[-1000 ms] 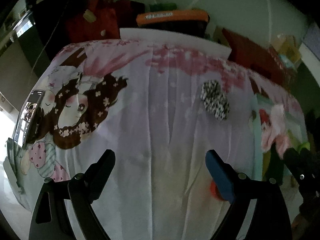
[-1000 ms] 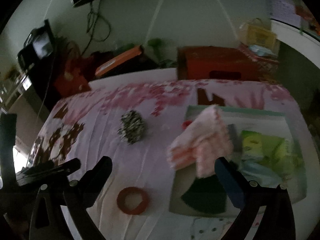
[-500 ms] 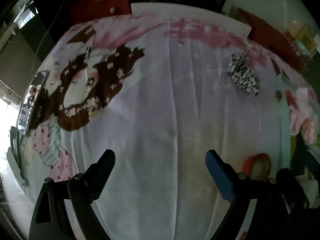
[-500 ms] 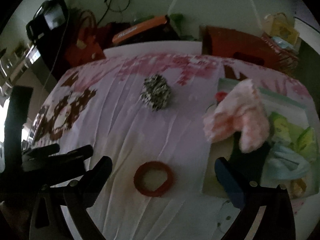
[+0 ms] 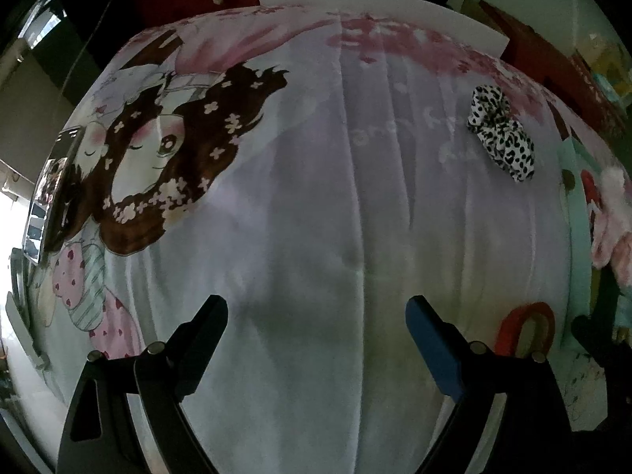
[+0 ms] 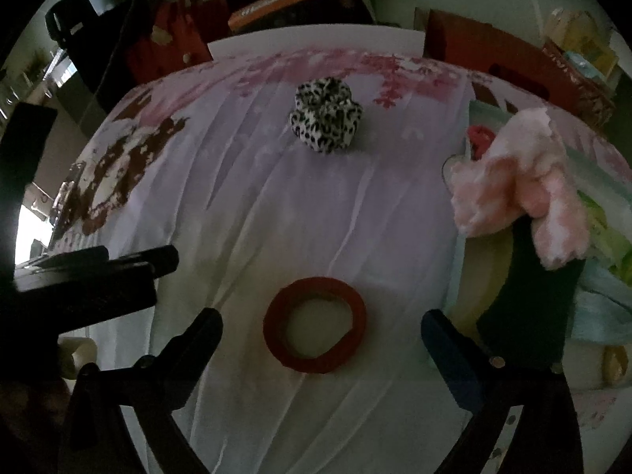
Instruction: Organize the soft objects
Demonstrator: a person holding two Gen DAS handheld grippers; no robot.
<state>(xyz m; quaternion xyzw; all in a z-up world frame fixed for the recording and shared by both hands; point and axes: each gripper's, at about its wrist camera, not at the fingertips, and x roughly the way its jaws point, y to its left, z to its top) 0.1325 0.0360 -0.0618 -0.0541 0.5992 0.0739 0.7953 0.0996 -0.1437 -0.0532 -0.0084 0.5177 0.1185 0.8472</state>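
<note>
Right gripper (image 6: 320, 335): we see its jaws spread wide and empty, tilted down over the red ring (image 6: 315, 324), which lies flat on the printed bedsheet (image 6: 245, 205) directly between the two fingers but untouched by either. Left gripper (image 5: 316, 322): likewise released and grasping nothing, with only bare sheet between its fingers; the same ring appears just beyond its blue finger, at the right of that view. Farther out, a leopard-print scrunchie (image 6: 326, 116) sits alone near the middle of the sheet, well apart from the ring. At the right edge, a pink fluffy cloth (image 6: 525, 185) is draped over a pale tray (image 6: 476, 276) that already holds several soft items in green and light blue. We judge the step in hand to be the approach to the ring. The next move calls for lowering the right fingers to straddle the ring's band, then closing gently, since the sheet beneath may bunch.
</note>
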